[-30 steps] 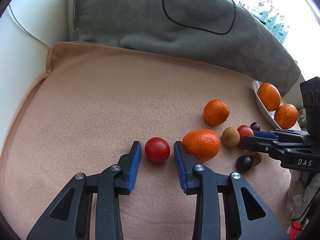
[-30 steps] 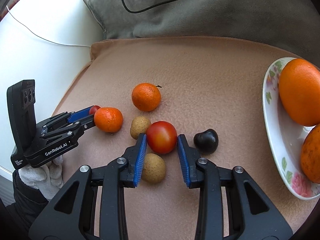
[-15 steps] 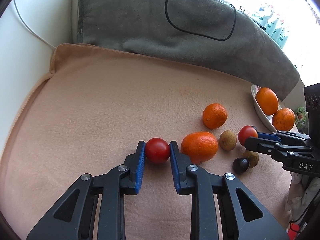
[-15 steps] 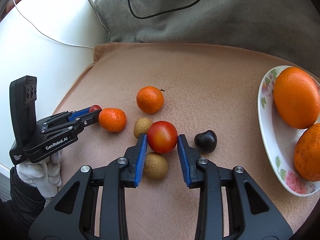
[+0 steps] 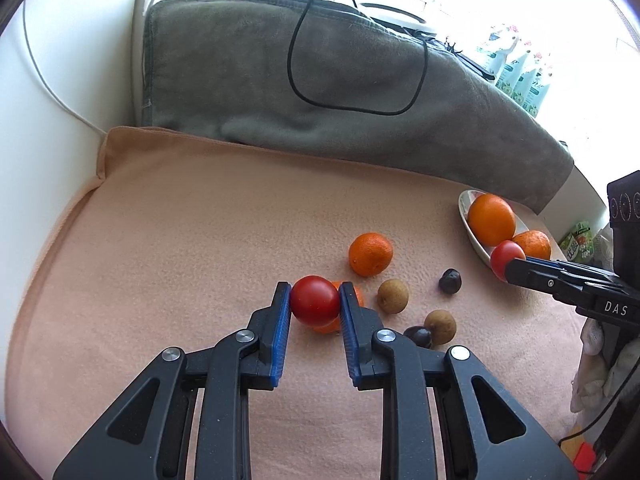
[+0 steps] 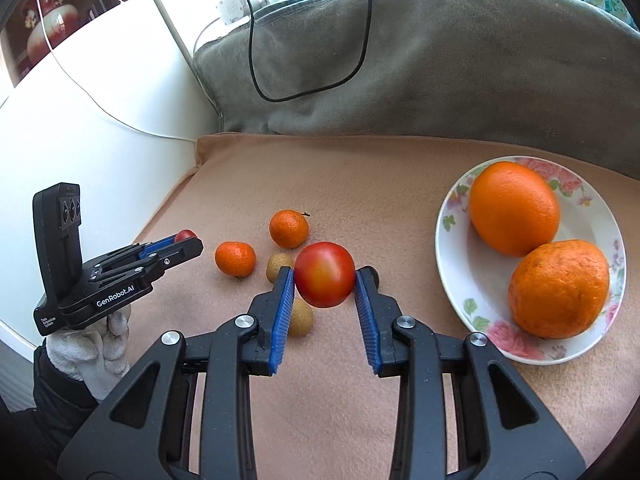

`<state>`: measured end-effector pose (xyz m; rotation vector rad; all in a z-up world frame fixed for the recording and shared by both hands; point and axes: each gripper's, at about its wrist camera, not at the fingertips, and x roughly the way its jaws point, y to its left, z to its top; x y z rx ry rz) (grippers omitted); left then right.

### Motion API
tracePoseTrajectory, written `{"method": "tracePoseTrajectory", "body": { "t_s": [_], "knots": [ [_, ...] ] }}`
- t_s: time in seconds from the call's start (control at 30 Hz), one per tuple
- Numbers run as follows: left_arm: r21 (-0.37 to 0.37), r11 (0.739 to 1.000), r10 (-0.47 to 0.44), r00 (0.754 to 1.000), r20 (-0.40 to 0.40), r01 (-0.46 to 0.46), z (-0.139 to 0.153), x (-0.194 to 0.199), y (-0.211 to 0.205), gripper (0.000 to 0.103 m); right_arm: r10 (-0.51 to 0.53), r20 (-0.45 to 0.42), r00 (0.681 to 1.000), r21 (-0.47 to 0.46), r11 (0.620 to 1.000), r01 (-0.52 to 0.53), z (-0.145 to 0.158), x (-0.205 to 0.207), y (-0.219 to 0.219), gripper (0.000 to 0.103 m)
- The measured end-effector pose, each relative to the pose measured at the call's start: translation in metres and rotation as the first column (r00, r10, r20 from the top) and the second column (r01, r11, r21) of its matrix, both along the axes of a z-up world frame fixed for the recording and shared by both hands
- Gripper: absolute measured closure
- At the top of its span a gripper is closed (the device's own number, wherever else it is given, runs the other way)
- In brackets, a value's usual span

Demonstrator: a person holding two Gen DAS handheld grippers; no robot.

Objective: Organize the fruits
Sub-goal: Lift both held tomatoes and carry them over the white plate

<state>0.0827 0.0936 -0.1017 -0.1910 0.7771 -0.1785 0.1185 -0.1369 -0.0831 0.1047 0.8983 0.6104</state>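
My left gripper (image 5: 315, 300) is shut on a small red tomato (image 5: 314, 300) and holds it above the peach cloth, over a mandarin (image 5: 354, 292). My right gripper (image 6: 324, 276) is shut on a larger red-orange tomato (image 6: 324, 274), lifted above the cloth left of the floral plate (image 6: 452, 260). The plate holds two oranges (image 6: 514, 208) (image 6: 558, 288). Two mandarins (image 6: 289, 229) (image 6: 235, 258), brown longans (image 6: 279, 264) (image 6: 301, 317) and dark fruits (image 5: 450, 281) lie on the cloth.
A grey towel (image 5: 320, 80) with a black cable (image 5: 352, 108) lies behind the peach cloth (image 5: 180, 220). A white surface with a thin cord (image 6: 100, 100) borders the left side. Bottles (image 5: 520, 76) stand at the far right.
Both grippers have closed on their tomatoes and lifted them off the cloth. The right gripper has moved toward the plate.
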Motion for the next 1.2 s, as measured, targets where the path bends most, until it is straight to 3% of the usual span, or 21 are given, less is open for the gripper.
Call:
{"method": "tracePoseTrajectory", "body": {
  "t_s": [0.63,1.2],
  "knots": [
    [-0.028,0.988,-0.153,0.986,0.062,0.155,0.029,0.019,-0.083,0.081,-0.167,0.07,0.983,0.016,0.986,0.166,0.028,-0.015,-0.102,0.07],
    [-0.026,0.955,-0.291,0.953,0.078,0.294,0.041,0.065,-0.169,0.081,-0.291,0.047,0.956,-0.001,0.957,0.291,0.012,0.001,-0.169,0.07]
  ]
}}
